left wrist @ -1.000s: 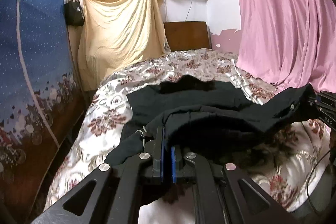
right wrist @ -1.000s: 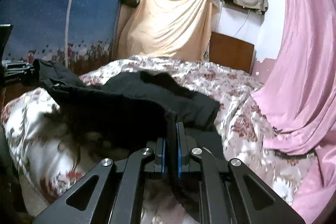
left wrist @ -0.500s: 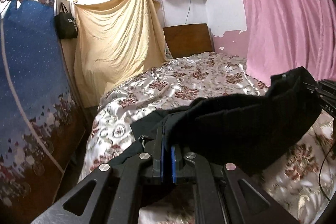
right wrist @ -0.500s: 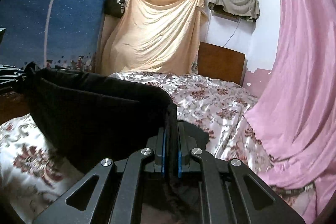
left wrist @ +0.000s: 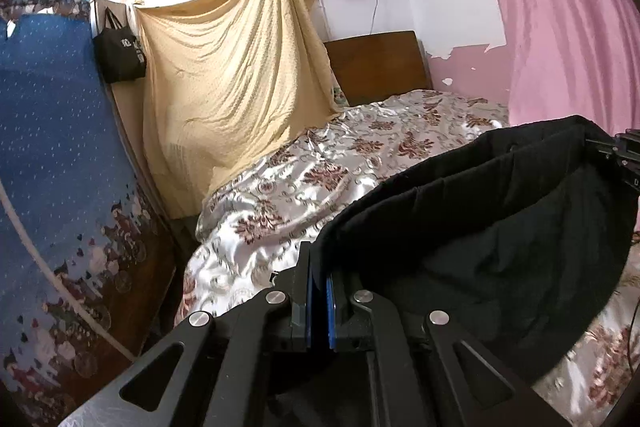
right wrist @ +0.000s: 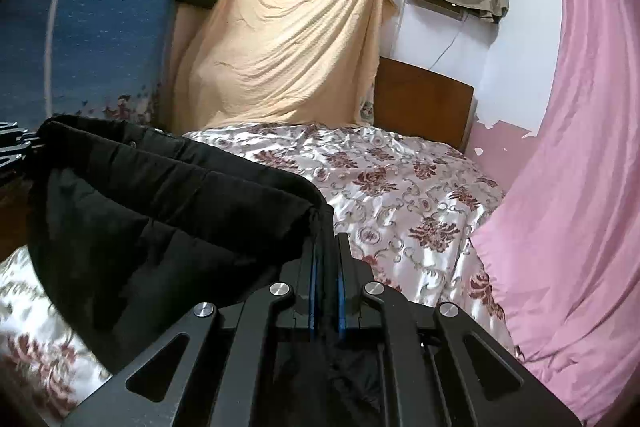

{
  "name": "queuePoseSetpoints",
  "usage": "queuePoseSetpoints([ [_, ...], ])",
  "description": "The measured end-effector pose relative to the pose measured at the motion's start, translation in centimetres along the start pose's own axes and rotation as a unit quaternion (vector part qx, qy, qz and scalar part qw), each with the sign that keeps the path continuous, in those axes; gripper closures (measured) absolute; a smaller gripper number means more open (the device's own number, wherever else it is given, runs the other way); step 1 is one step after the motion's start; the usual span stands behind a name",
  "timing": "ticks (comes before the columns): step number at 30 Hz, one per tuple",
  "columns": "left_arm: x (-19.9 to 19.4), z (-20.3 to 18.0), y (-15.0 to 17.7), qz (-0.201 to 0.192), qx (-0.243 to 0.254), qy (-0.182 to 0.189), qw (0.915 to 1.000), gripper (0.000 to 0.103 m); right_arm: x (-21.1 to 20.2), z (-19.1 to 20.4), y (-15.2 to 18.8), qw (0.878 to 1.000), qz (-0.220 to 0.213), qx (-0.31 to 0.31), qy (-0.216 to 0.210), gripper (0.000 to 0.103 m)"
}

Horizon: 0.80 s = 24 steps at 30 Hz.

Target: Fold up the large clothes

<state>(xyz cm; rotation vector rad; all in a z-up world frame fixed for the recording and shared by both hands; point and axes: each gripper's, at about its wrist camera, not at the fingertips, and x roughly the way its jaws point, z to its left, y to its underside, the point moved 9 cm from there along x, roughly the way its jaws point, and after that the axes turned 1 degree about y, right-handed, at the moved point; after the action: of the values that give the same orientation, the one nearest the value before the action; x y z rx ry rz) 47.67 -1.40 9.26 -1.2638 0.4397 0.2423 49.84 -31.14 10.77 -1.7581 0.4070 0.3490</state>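
Observation:
A large black padded garment hangs in the air between my two grippers, above the bed. My left gripper is shut on one end of its edge. My right gripper is shut on the other end; the garment sags in folds to its left. The right gripper shows at the right edge of the left wrist view, and the left gripper at the left edge of the right wrist view. The garment's lower part is hidden below the frames.
The bed carries a shiny floral bedspread and a wooden headboard. A yellow sheet hangs on the far wall, a blue patterned panel stands left, and a pink curtain hangs right.
Both grippers have risen, lifting the black garment off the bedspread. It lay spread on the bed a second ago and now hangs stretched between them, with the bed bare behind.

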Motion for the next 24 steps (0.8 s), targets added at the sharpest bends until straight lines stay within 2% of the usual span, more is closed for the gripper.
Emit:
queuePoseSetpoints([
  [5, 5.1, 0.3, -1.5, 0.003, -0.017, -0.005, 0.9998, 0.097, 6.0, -0.5, -1.9, 1.0, 0.002, 0.005, 0.017, 0.096],
  [9, 8.8, 0.3, -1.7, 0.01, -0.026, -0.011, 0.9995, 0.097, 10.5, -0.8, -2.0, 1.0, 0.011, 0.009, 0.027, 0.096],
  [19, 16.2, -0.3, -0.7, 0.035, -0.04, -0.015, 0.9985, 0.097, 19.4, -0.2, 0.5, 0.998, 0.051, 0.008, 0.044, 0.096],
  [24, 19.7, -1.0, 1.0, 0.072, -0.056, -0.006, 0.9958, 0.097, 22.7, 0.0, 3.2, 0.996, 0.084, 0.021, 0.037, 0.096],
])
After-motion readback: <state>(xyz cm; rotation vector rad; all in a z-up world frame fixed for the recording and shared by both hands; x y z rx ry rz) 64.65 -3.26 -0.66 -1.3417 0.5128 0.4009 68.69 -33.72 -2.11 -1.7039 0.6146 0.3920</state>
